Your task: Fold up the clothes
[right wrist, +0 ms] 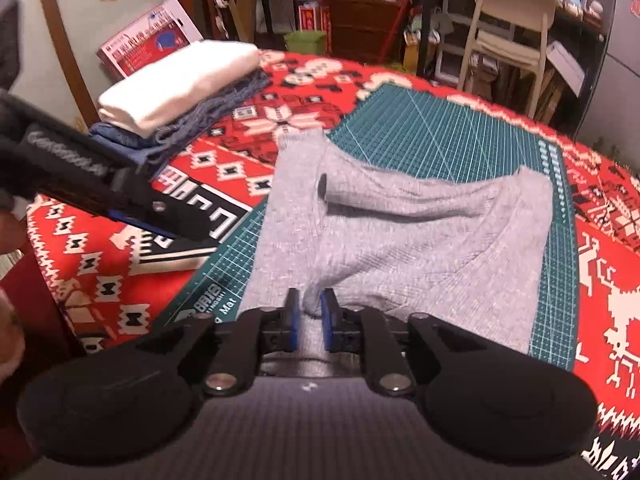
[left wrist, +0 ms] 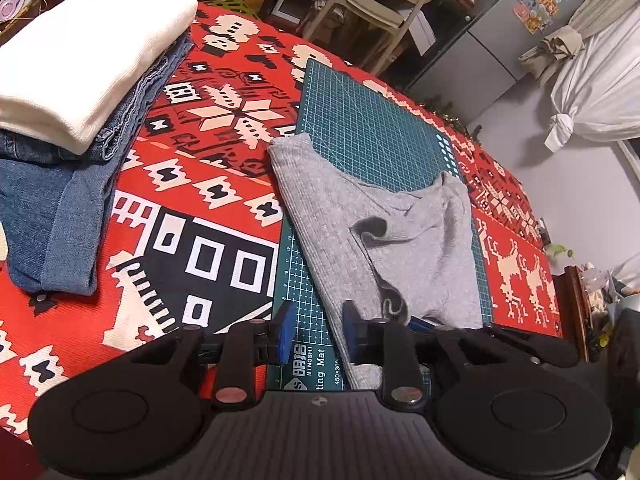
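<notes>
Grey garment, one, lies rumpled across the green mat. Right tool pinches its near edge; left tool gapes empty (stack far left).

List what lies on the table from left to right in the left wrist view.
Stack of folded clothes → bare red patterned tablecloth → grey garment on the green cutting mat → reindeer-patterned tablecloth edge.

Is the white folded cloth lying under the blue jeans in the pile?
No. The white folded cloth lies on top of the blue jeans, which stick out beneath it.
</notes>
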{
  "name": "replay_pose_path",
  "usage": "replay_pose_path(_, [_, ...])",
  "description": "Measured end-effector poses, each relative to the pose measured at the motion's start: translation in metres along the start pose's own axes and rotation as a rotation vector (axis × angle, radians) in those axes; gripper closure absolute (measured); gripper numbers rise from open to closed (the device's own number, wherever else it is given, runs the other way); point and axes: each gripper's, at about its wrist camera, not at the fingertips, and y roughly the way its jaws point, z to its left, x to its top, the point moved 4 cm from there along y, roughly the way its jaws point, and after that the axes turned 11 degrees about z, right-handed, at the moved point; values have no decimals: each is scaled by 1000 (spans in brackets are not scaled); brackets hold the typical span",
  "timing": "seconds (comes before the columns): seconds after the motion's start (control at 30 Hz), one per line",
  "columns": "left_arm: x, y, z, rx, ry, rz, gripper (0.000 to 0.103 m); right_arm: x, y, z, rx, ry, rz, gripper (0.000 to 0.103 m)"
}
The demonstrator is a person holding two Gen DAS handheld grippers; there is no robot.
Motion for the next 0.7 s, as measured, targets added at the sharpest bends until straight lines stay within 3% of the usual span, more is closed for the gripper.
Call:
replay_pose_path(0.03, [1,0,0,10,-2,4,59,-2,-4,-1,-3,1,-9,77])
replay_pose_path(0.17, [4,4,-3,34,-1,8,54,-11,-15,-16,-42,43,-15,66])
replay_pose_path(0.23, [5,6,-4,58,-8,8,39,-15,-20,-26,-64,71,-12,60])
replay_pose_path(0.4, [4,8,-11,125,25,-1,31,-27,-31,-51,-118,139,-5,46])
replay_pose_path(0.47, [3,8,-16,133,62,-25,28,-33,-37,-60,-138,164,-22,21])
replay_pose_path(0.57, [-1,7,-25,101,109,-74,26,-40,-47,-68,-167,174,-54,2])
replay_pose_path(0.63, [-5,7,-29,53,125,-90,10,-43,-49,-71,-186,175,-57,1])
replay_pose_path(0.7, [-6,7,-33,71,128,-88,12,-47,-50,-75,-186,185,-55,1])
